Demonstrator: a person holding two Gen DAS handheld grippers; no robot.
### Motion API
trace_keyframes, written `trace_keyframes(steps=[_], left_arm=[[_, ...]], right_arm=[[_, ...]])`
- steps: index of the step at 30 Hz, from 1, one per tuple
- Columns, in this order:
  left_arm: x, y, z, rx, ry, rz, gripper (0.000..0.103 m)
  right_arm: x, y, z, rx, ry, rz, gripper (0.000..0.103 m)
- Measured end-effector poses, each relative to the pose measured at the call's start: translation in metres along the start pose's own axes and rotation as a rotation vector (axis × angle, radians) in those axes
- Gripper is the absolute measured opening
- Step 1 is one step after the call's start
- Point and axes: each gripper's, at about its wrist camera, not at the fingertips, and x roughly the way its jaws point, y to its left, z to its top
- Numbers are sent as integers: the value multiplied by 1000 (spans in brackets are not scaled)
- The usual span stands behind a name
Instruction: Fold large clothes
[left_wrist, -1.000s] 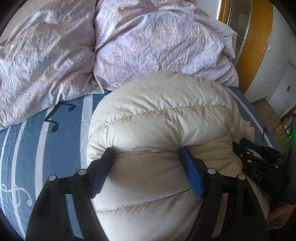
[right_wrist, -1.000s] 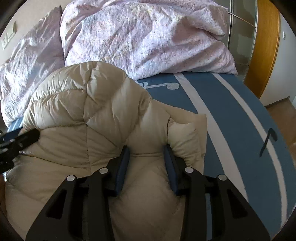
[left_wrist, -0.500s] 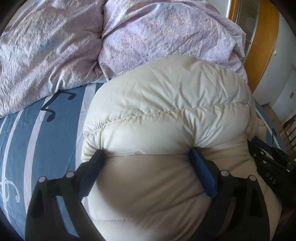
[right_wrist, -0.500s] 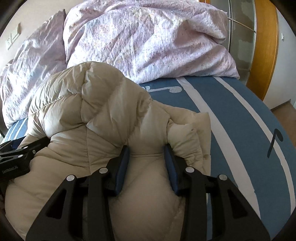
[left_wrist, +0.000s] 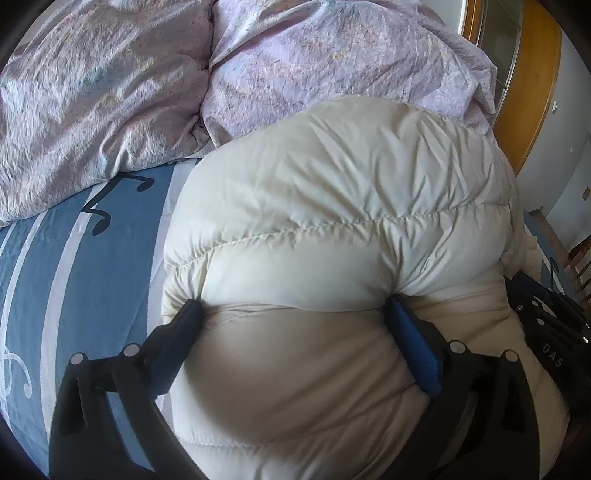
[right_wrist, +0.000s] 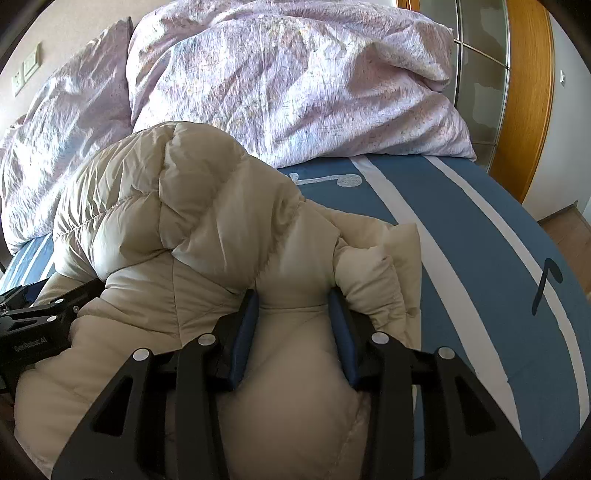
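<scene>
White letters "DAS" stood on the black body of the right tool (left_wrist: 550, 354), seen at the edge of the left wrist view. White lettering on the left tool (right_wrist: 33, 339), in the right wrist view, read roughly "GenRobot.AI", though blurred.

A blue bedsheet (right_wrist: 480, 236) with white stripes and music-note prints covers the bed. At its far end a crumpled lilac duvet (right_wrist: 295, 81) is heaped. Beyond the bedsheet's right edge stands an orange wooden door frame (right_wrist: 532, 103) around frosted glass panels.

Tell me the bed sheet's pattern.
Blue bed sheet with white stripes and music notes, clearest in the right wrist view.
</scene>
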Motion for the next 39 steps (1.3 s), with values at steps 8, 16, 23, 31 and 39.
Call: trace_keyframes(steps=[8, 16, 23, 31, 39], left_arm=[[1, 1, 0, -8, 0, -6, 100], [2, 3, 0, -12, -1, -12, 101], [3, 3, 0, -14, -2, -16, 101], [0, 4, 3, -15, 33, -7, 101], [-41, 8, 6, -10, 8, -3, 100]], right_arm=[[0, 0, 0, 1, 0, 0, 41], [0, 0, 0, 1, 0, 0, 41], [1, -1, 1, 10, 6, 9, 41], [4, -7, 9, 20, 59, 64, 41], [-40, -44, 39, 209, 132, 193, 90]])
